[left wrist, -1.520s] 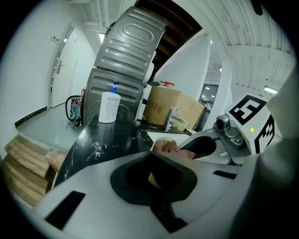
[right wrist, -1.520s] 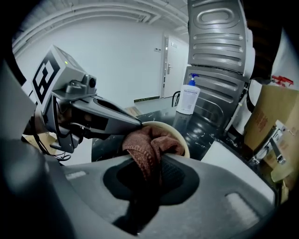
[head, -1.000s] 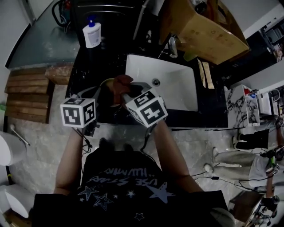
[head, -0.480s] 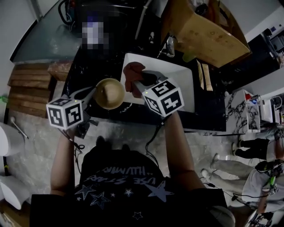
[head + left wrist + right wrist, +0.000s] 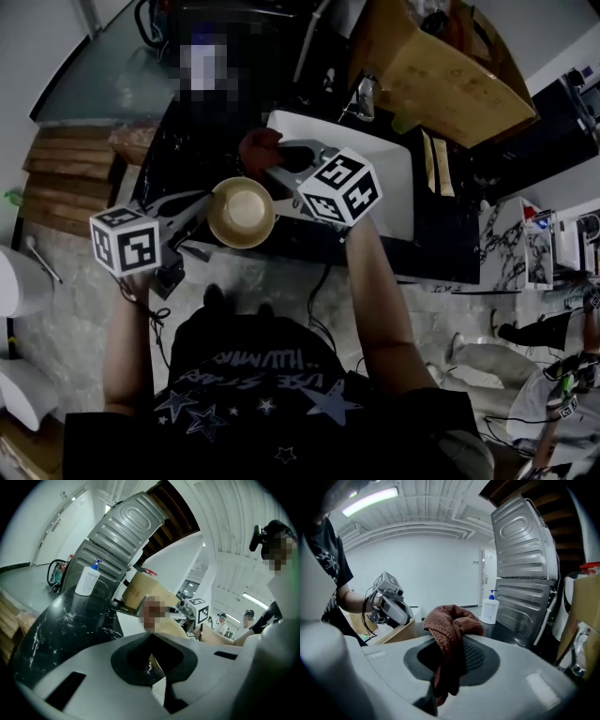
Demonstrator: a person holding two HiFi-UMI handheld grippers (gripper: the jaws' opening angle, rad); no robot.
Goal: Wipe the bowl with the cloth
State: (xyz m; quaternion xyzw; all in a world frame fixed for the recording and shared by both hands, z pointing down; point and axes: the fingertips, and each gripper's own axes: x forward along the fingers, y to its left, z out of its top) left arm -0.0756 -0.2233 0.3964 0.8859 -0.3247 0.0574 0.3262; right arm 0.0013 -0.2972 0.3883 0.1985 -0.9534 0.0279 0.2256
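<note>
Pulled the cloth (image 5: pixel 258 146) up out of the bowl (image 5: pixel 241 212) over the last second, after pressing it in there between the two tools, and carried it toward the near left corner of the white sink (image 5: pixel 384 169); swung the bowl down and leftward as well, turning its pale inside up toward the head camera. Pinches the bowl by the rim with the left gripper (image 5: pixel 208 202), jaws shut hard on the tan wall, with only a thin strip of it visible between them in the left gripper view. Keeps it out over the front of the dark counter (image 5: pixel 173 159), just left of the sink, most likely to steady it open-side-up for rubbing or for a look at the result. Clamps a bunched fold of the red-brown knit in the right gripper (image 5: pixel 274 161), leaving a wad heaped above the jaws and a tail hanging below, probably to offer a padded face for wiping. Holds that wad just beyond the bowl's far rim, near but not touching, handy for another pass. Cannot tell from here about marks left inside: looks even, yet too small to judge. Reads as a pause between strokes, or as the end of the wipe.
</note>
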